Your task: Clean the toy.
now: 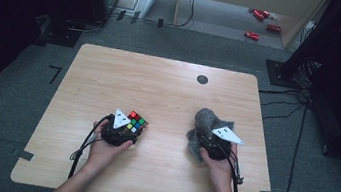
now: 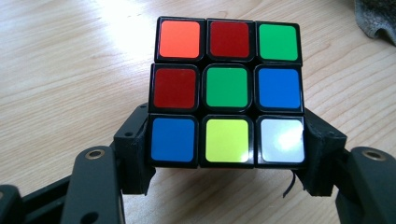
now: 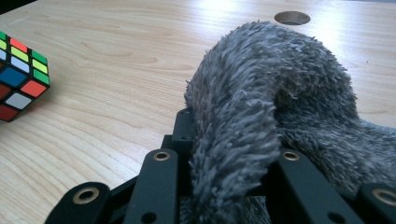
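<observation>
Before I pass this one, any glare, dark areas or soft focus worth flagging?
High view: dim and low in contrast, surroundings nearly black, the table evenly lit. Left gripper view: sharp, with glare on the cube's white sticker and a bright patch on the wood behind it. Right gripper view: the grey cloth is crisp, the wood near the table hole washed out.

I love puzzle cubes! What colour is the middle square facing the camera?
Green, on the cube, clearest in the left gripper view.

Dim, soft high view; overhead glare whitens the table (image 2: 116,28) (gripper views sharper).
</observation>
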`<state>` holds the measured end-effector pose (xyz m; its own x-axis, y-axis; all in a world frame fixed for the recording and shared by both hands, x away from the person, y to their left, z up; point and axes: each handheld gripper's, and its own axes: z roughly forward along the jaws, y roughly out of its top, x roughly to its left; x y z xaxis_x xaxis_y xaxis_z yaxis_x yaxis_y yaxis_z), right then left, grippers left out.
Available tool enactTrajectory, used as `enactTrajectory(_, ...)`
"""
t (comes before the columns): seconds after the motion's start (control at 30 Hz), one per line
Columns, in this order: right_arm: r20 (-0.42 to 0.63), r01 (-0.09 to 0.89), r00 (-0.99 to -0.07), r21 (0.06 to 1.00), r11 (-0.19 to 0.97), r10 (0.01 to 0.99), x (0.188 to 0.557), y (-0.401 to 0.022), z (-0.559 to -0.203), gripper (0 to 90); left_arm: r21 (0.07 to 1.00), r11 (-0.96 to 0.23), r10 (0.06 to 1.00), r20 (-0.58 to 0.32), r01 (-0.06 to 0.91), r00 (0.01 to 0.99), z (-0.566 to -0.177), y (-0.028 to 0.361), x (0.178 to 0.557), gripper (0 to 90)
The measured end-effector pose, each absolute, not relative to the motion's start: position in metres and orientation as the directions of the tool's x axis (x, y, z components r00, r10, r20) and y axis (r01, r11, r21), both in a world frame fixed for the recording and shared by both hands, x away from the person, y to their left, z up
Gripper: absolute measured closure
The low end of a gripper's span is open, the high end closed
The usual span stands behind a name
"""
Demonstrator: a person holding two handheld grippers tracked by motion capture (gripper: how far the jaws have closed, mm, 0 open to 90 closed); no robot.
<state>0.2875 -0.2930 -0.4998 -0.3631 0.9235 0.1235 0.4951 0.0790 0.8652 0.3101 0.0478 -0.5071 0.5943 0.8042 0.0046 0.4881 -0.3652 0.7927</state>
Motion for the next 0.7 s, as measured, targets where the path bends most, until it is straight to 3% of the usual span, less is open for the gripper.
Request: enactTrajectory(0.7, 0.117, 0.515, -0.383, 0.85, 0.107, 0.916, 0.2882, -0.2842, -0.5079, 71.5, 0.79, -0.383, 0.806, 0.032, 0.479, 0.592, -0.5099, 0.04, 0.3161, 34.6)
